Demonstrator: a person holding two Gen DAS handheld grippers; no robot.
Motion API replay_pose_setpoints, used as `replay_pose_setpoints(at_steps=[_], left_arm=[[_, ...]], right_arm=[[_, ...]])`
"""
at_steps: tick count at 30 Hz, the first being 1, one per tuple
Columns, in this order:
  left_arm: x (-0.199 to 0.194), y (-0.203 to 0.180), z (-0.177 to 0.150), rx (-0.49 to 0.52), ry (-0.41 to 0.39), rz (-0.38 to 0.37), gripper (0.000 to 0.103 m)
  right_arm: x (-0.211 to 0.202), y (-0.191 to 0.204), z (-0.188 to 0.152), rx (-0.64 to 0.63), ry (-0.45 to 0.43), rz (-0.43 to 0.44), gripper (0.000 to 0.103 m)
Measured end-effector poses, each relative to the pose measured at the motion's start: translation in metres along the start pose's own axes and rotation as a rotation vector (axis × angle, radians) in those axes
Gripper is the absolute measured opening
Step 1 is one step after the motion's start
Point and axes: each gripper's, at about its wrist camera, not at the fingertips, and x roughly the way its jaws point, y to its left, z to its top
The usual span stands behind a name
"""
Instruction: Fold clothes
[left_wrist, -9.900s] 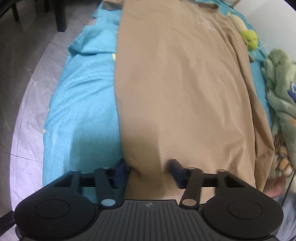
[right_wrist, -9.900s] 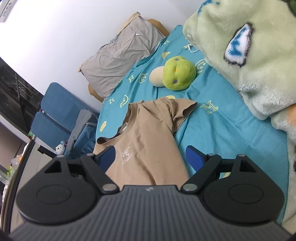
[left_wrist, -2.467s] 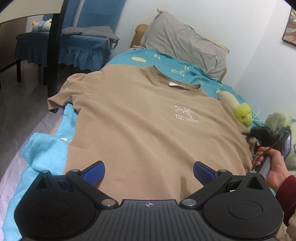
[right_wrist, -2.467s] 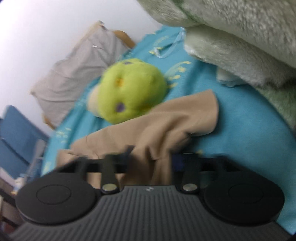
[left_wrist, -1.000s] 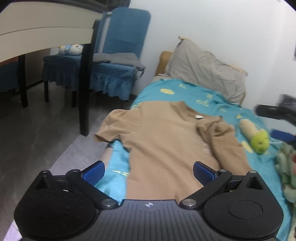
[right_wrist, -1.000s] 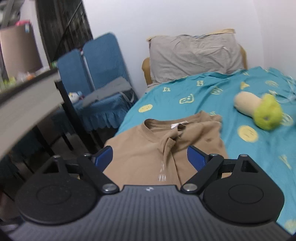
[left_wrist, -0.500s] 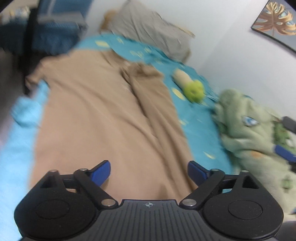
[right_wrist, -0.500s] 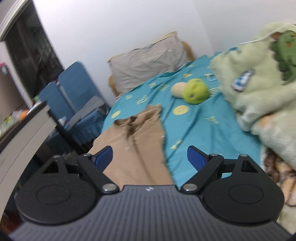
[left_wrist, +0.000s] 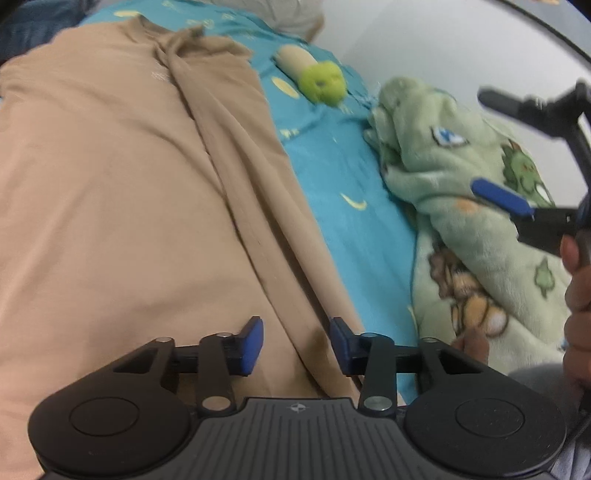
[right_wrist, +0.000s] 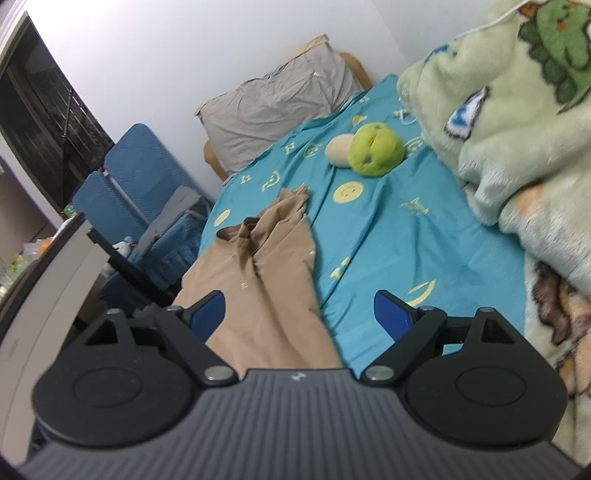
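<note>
A tan T-shirt lies flat on the teal bedsheet, with its right sleeve and right side folded inward over the body. My left gripper hangs low over the shirt's right bottom hem, its jaws partly closed with a gap between them, straddling the folded edge. My right gripper is wide open and empty, raised above the bed; it also shows in the left wrist view at the far right. The shirt shows in the right wrist view too.
A green plush toy and a grey pillow lie toward the head of the bed. A green fleece blanket is bunched along the right side. Blue chairs and a table edge stand left of the bed.
My left gripper has dropped to the shirt's right bottom hem and its jaws have narrowed. My right gripper has stayed open and raised over the bed.
</note>
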Motion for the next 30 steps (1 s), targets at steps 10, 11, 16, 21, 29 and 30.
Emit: replay_pose_setpoints(at_steps=[10, 11, 16, 21, 29, 30], left_arm=[[0.024, 0.009, -0.008, -0.059, 0.085, -0.113, 0.014], [0.022, 0.009, -0.008, -0.058, 0.077, -0.112, 0.009], [-0.001, 0.006, -0.002, -0.069, 0.024, -0.126, 0.006], [-0.042, 0.008, 0.010, -0.117, -0.011, -0.171, 0.006], [-0.056, 0.035, 0.008, -0.122, 0.058, 0.022, 0.005], [-0.052, 0.038, 0.006, -0.103, 0.076, 0.061, 0.006]], right_arm=[[0.009, -0.005, -0.002, 0.045, 0.041, 0.028, 0.089], [0.010, -0.005, -0.003, 0.043, 0.045, 0.024, 0.089], [0.015, -0.005, -0.006, 0.039, 0.064, 0.000, 0.089], [0.018, -0.007, -0.008, 0.045, 0.078, -0.019, 0.089], [0.023, -0.004, -0.012, 0.026, 0.099, -0.039, 0.089], [0.023, -0.002, -0.013, 0.014, 0.098, -0.042, 0.089]])
